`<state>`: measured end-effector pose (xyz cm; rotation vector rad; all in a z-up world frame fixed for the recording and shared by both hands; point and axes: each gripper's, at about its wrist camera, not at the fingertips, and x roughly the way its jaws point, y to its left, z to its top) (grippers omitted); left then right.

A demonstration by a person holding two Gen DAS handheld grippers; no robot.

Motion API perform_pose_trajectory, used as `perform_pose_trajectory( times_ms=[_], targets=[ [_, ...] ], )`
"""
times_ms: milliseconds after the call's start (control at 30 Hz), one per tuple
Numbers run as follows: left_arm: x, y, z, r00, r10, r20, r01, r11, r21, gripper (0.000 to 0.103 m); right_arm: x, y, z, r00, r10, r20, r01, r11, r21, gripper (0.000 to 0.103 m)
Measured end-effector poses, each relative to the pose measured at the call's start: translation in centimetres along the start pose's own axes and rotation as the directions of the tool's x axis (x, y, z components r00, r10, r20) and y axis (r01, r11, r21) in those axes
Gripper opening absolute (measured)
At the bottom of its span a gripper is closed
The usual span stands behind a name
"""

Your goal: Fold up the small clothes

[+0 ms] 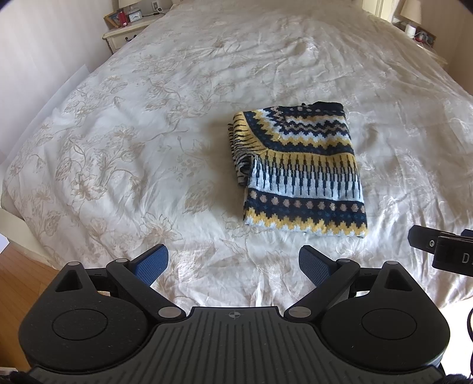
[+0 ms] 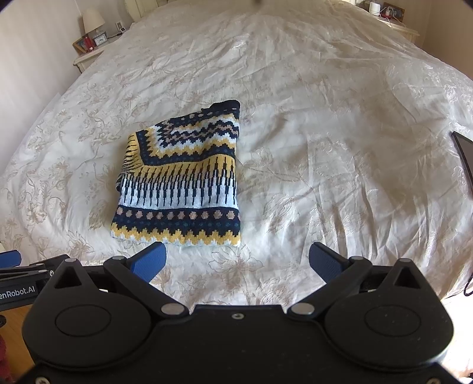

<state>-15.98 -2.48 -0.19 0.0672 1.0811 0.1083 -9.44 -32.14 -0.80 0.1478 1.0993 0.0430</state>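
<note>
A small knitted sweater (image 1: 298, 171) with navy, yellow and pale blue patterns lies folded into a compact rectangle on the bed; it also shows in the right wrist view (image 2: 180, 183). My left gripper (image 1: 233, 261) is open and empty, above the bed, short of the sweater's near edge and to its left. My right gripper (image 2: 236, 260) is open and empty, just short of the sweater's near right corner. Part of the right gripper's body (image 1: 443, 251) shows at the right edge of the left wrist view.
The bed carries a cream floral cover (image 1: 133, 147). A nightstand (image 1: 124, 32) with a clock and a lamp stands at the far left, another nightstand (image 2: 393, 23) at the far right. A dark flat object (image 2: 465, 159) lies at the bed's right edge. Wooden floor (image 1: 23, 274) shows at lower left.
</note>
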Motion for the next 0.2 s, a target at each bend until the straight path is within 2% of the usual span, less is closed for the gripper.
perform_pose_trajectory(
  times_ms=[200],
  targets=[
    [0.27,-0.2,0.22,1.0,-0.002,-0.005,0.002,1.0,0.007,0.096,0.31,0.08,0.05,1.0,-0.002,-0.01,0.002,1.0,0.003,0.102]
  ],
)
